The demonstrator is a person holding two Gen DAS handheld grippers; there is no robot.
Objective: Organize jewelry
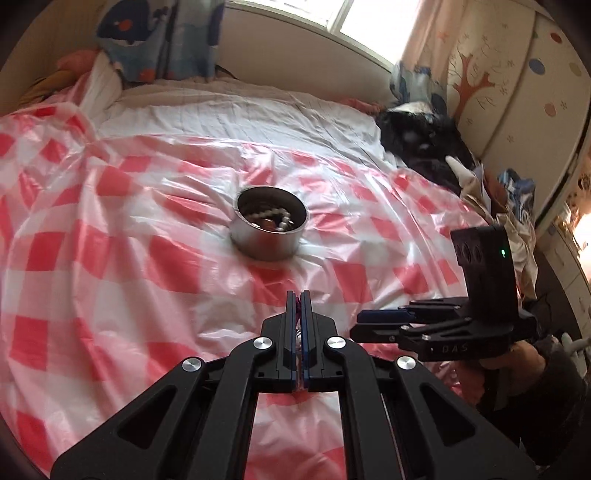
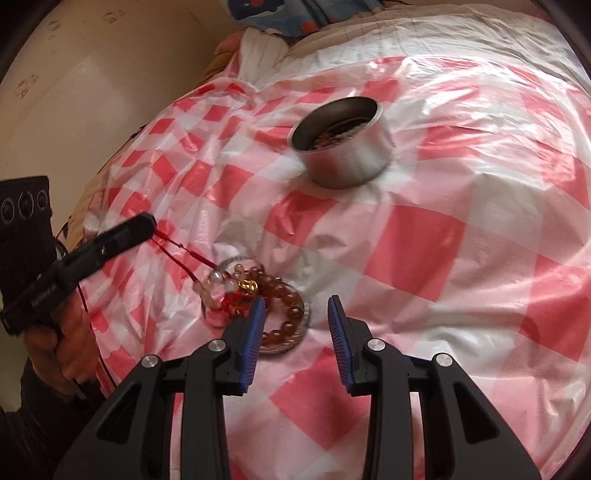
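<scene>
Surface: a bed (image 1: 229, 110) covered by a red-and-white checked plastic sheet (image 1: 110, 229), crumpled and glossy.
Room: a window (image 1: 332, 14) behind the bed; a patterned pillow (image 1: 155, 37) at the head; dark clothing (image 1: 424, 144) piled on the right edge.
Tin (image 1: 269, 227): round, metal, open, upright on the sheet; holds a white bead strand (image 1: 275, 218) and darker pieces.
Dish (image 2: 295, 325): shallow, clear, on the sheet near the right gripper; holds an amber bead bracelet (image 2: 288, 314), with pale beads and a gold charm at its rim.
Cord (image 2: 184, 254): red, runs from the left gripper down to the beads at the dish.
Left gripper (image 1: 300, 295): closed tight, pinching the cord.
Right gripper (image 2: 295, 306): jaws parted, nothing between them, just above the dish.
</scene>
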